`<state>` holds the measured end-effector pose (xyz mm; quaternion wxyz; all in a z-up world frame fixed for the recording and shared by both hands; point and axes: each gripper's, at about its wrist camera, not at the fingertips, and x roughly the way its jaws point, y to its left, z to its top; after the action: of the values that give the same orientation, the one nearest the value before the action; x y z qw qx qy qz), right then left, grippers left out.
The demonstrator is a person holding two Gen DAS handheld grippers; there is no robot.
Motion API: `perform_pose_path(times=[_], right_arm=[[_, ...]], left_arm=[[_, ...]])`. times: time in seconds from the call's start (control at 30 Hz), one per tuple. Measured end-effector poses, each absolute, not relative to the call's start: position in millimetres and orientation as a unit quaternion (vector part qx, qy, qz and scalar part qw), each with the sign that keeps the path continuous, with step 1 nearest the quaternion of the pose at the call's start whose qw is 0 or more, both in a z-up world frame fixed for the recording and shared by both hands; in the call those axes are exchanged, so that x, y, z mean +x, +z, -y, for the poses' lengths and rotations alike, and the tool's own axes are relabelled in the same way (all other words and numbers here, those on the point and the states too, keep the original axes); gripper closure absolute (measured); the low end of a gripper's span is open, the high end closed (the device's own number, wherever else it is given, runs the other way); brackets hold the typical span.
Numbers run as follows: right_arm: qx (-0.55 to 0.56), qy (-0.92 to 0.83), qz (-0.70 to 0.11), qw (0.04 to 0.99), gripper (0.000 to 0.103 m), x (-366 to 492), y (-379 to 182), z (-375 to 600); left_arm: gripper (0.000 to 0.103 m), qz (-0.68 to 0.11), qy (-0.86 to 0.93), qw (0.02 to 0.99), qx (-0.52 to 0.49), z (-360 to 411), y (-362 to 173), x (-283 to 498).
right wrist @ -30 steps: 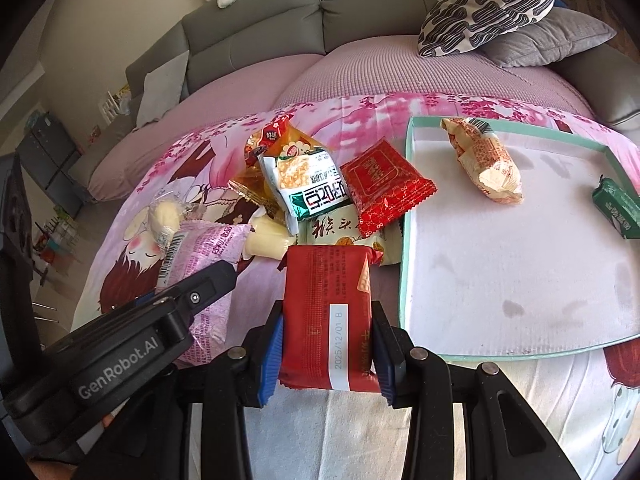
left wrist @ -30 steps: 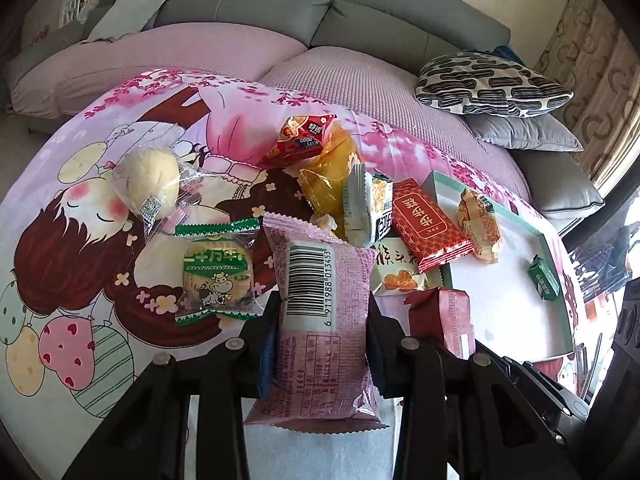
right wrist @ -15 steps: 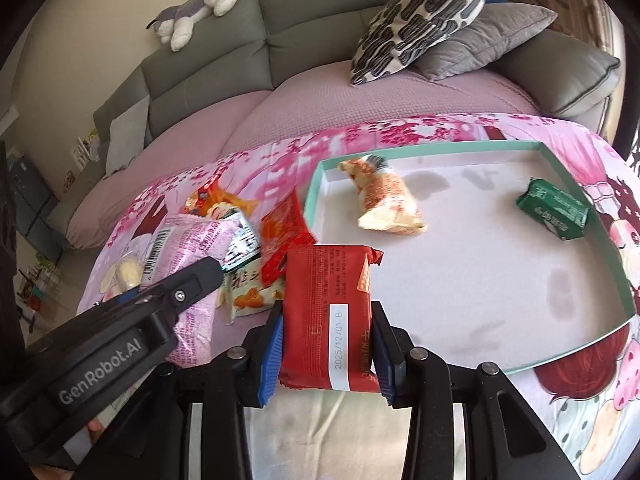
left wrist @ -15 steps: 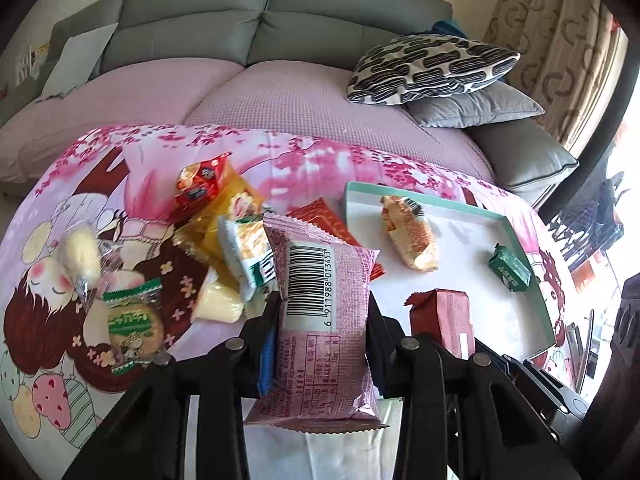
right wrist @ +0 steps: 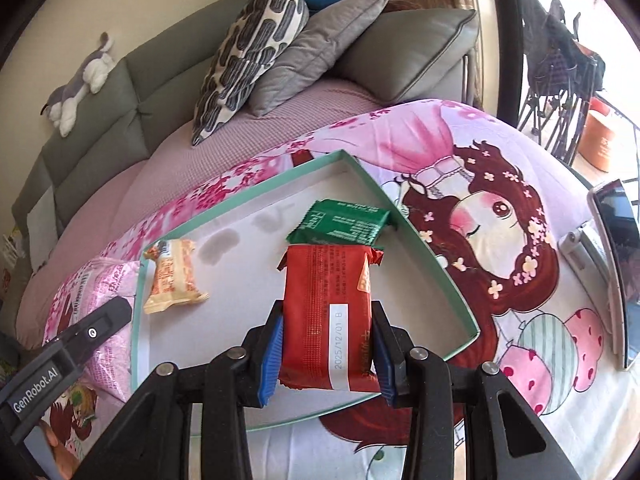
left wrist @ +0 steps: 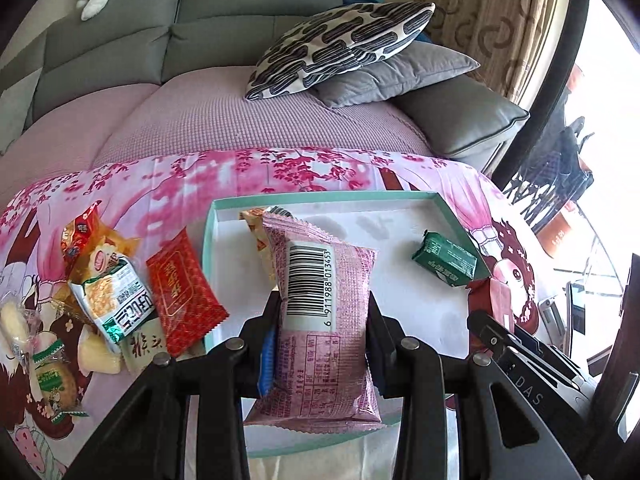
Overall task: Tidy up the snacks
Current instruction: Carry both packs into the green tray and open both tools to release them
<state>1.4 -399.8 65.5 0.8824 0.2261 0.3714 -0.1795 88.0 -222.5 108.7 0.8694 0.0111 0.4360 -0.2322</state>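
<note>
My left gripper [left wrist: 322,312] is shut on a pink snack packet [left wrist: 320,320] with a barcode, held above the near left part of the teal-rimmed white tray [left wrist: 320,200]. In the right wrist view my right gripper [right wrist: 327,322] is shut on a dark red snack packet [right wrist: 328,312] over the tray [right wrist: 432,256], just in front of a green packet [right wrist: 344,222]. The green packet [left wrist: 444,262] lies at the tray's right side. An orange-and-cream packet [right wrist: 174,280] lies at its left. Several loose snacks [left wrist: 116,300] are piled left of the tray.
The tray rests on a pink cartoon-print cloth [left wrist: 280,168] over a low table, with a grey sofa [left wrist: 240,20] and patterned pillow [left wrist: 340,40] behind. A phone [right wrist: 616,272] lies on the cloth right of the tray. A plush toy [right wrist: 80,80] sits on the sofa back.
Both grippers have swung right from the snack pile to above the tray, each keeping its packet. The pile now lies to the left and the tray fills the centre.
</note>
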Motion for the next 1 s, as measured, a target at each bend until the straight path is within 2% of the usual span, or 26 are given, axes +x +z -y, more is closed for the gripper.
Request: perform_pose_path(times=[0.27,0.73,1.0], right_arm=[[0.207,-0.180,-0.369,0.888,0.061,13,60,399],[0.173,-0.177,-0.417,0.875,0.061,38,28,387],[0.165,-0.178,-0.420,0.874,0.060,40,28,385]], left_arm=[[0.064,-0.454,-0.235,0.859,0.020,237,86,94],[0.064,-0.508,-0.204,0.837,0.012,225,39,107],[0.064,-0.510,-0.206,0.835,0.006,223,35,107]])
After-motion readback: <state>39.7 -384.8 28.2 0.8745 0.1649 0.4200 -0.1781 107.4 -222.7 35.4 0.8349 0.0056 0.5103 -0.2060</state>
